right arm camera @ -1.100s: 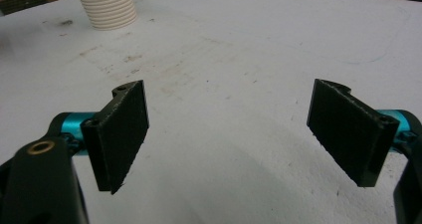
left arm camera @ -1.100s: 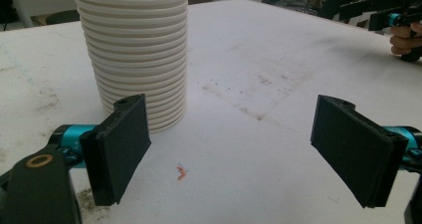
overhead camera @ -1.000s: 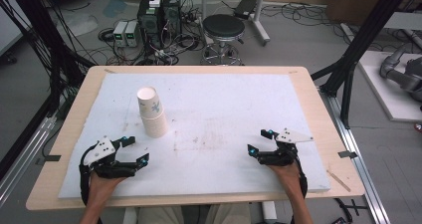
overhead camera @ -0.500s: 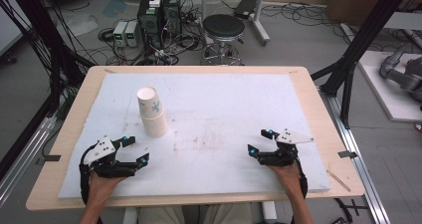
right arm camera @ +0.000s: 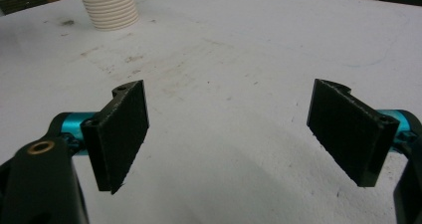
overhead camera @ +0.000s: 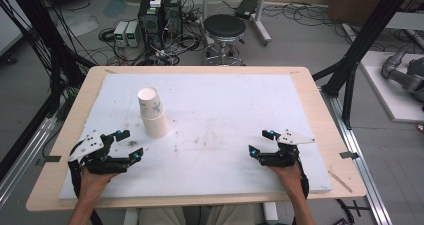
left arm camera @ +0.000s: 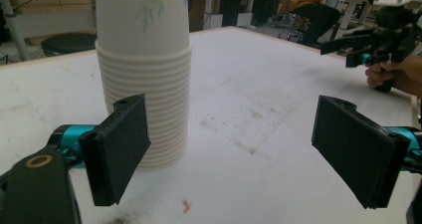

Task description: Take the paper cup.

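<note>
I see left gripper (overhead camera: 127,144) jaws wide, empty, cup stack (overhead camera: 152,112) just ahead; right gripper (overhead camera: 261,141) wide, empty, stack well apart

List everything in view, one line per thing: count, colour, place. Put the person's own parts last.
paper cup stack: one stack, white with a small print, left half of the mat, upright
mat: one, white, stained, covering the table top
table: one, light wood, under the mat
stool: one, black seat, floor beyond the table
electronics boxes: several, black and grey, floor beyond the table
left hand-held gripper: one, black and teal, near-left, open
right hand-held gripper: one, black and teal, near-right, open
</note>
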